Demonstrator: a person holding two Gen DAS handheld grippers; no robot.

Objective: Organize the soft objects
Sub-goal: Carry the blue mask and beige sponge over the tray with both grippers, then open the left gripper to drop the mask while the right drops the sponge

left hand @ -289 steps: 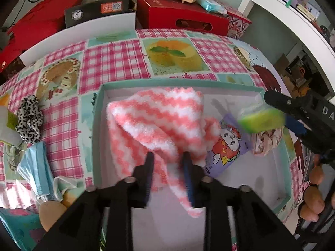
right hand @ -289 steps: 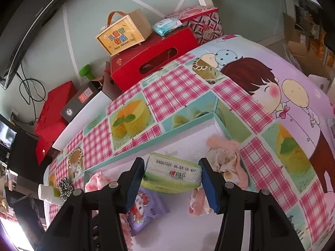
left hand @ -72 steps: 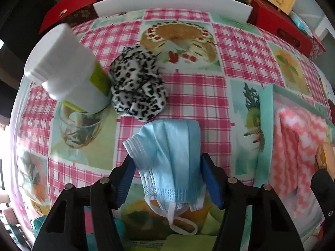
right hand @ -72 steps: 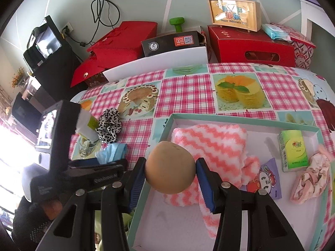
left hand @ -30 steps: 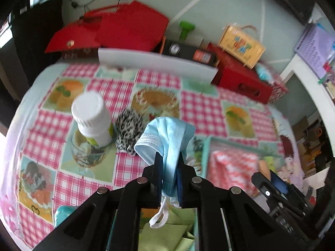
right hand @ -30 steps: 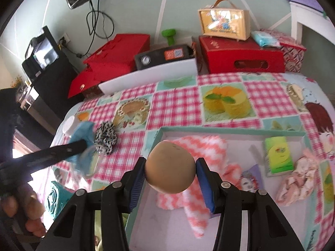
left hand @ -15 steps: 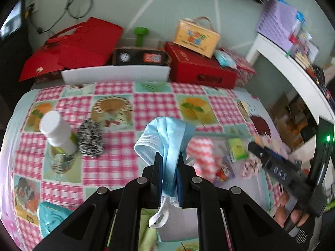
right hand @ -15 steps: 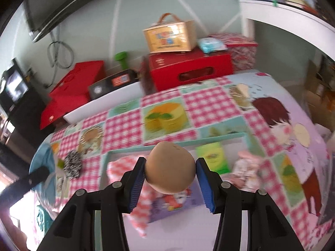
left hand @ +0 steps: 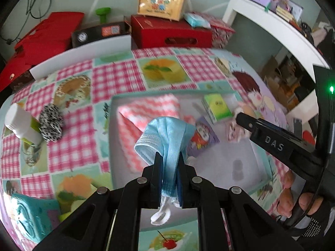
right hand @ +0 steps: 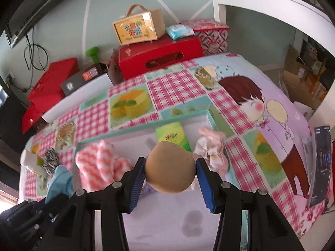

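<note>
My left gripper [left hand: 169, 167] is shut on a light blue face mask [left hand: 167, 138], held in the air over the teal-rimmed tray [left hand: 110, 138]; its white ear loops dangle below the pads. My right gripper [right hand: 170, 172] is shut on a tan egg-shaped soft ball [right hand: 170, 170] above the tray's white floor [right hand: 167, 219]. In the tray lie a pink-and-white striped towel [right hand: 100, 165], a green tissue pack [right hand: 173, 136], a purple cartoon packet [left hand: 203, 136] and a crumpled pink cloth [right hand: 211, 150]. The mask [right hand: 59, 179] also shows at the lower left of the right wrist view.
On the checked tablecloth left of the tray sit a leopard-print scrunchie [left hand: 51, 123], a white bottle [left hand: 21, 123] and a teal pouch [left hand: 29, 215]. Red boxes [left hand: 169, 33] line the table's far edge. A dark phone [right hand: 320, 167] lies at the right. A person's hand [left hand: 293, 194] holds the right gripper.
Both grippers have swung right with their loads. The mask, earlier above the tablecloth near the scrunchie, now hangs over the tray. The ball sits over the tray's right part.
</note>
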